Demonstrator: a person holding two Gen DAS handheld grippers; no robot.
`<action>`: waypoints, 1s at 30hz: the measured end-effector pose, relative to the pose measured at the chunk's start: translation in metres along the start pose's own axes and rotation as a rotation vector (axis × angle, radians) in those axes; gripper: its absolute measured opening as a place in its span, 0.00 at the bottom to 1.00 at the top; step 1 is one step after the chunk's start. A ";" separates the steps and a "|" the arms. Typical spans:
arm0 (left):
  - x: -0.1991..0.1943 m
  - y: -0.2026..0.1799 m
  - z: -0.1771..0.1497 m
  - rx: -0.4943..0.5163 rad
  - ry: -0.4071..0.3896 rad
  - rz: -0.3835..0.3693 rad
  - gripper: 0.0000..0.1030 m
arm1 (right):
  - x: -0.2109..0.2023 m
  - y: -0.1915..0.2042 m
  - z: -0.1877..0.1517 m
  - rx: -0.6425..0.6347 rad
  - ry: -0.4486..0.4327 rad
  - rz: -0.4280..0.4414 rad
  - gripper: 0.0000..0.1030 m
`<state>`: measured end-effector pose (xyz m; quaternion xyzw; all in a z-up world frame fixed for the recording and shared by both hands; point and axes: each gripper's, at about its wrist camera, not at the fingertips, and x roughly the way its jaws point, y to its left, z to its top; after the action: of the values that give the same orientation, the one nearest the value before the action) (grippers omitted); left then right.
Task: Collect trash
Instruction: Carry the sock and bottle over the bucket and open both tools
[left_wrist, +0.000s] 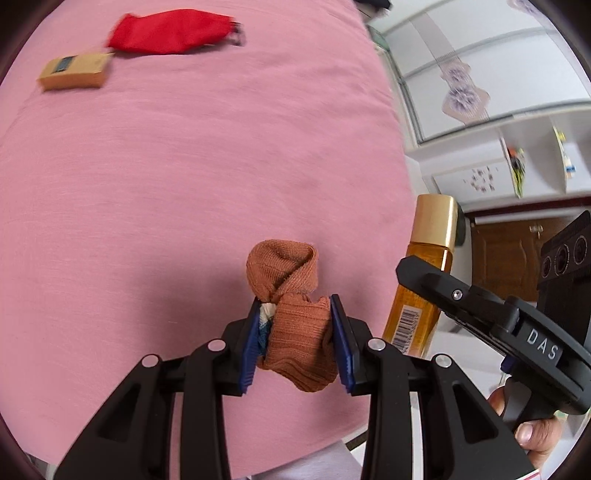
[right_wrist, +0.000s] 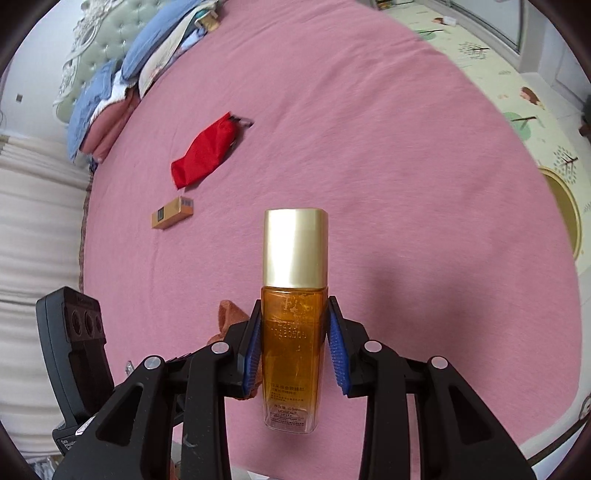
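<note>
Left wrist view: left tongs (left_wrist: 299, 341) clamp a rolled brown sock (left_wrist: 295, 317) above the pink bed (left_wrist: 184, 166). At 11 o'clock lie a red cloth (left_wrist: 170, 31) and a tan box (left_wrist: 74, 70); the right tongs' bottle shows at 3 o'clock. Risk: the sock is soft and bunched, so the roll could unravel and slip out.

Right wrist view: right tongs (right_wrist: 295, 343) pinch an amber bottle (right_wrist: 293, 317) low on its smooth glass body, gold cap up. Risk: top-heavy and slick, so it may pivot or slide. Red cloth and box sit at 10 o'clock, uncollected. No trash bin visible in either view; the sock is mostly hidden here.
</note>
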<state>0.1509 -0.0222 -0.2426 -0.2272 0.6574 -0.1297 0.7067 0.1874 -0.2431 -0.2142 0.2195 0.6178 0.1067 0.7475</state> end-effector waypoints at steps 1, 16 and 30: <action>0.004 -0.012 -0.002 0.020 0.006 -0.002 0.34 | -0.006 -0.008 0.000 0.006 -0.008 -0.001 0.31; 0.096 -0.187 -0.017 0.187 0.090 -0.006 0.34 | -0.091 -0.164 0.024 0.095 -0.074 -0.011 0.31; 0.219 -0.346 -0.002 0.355 0.229 -0.032 0.35 | -0.147 -0.356 0.064 0.337 -0.167 -0.086 0.31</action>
<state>0.2108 -0.4273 -0.2633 -0.0933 0.6967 -0.2794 0.6541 0.1784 -0.6321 -0.2399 0.3228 0.5718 -0.0489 0.7526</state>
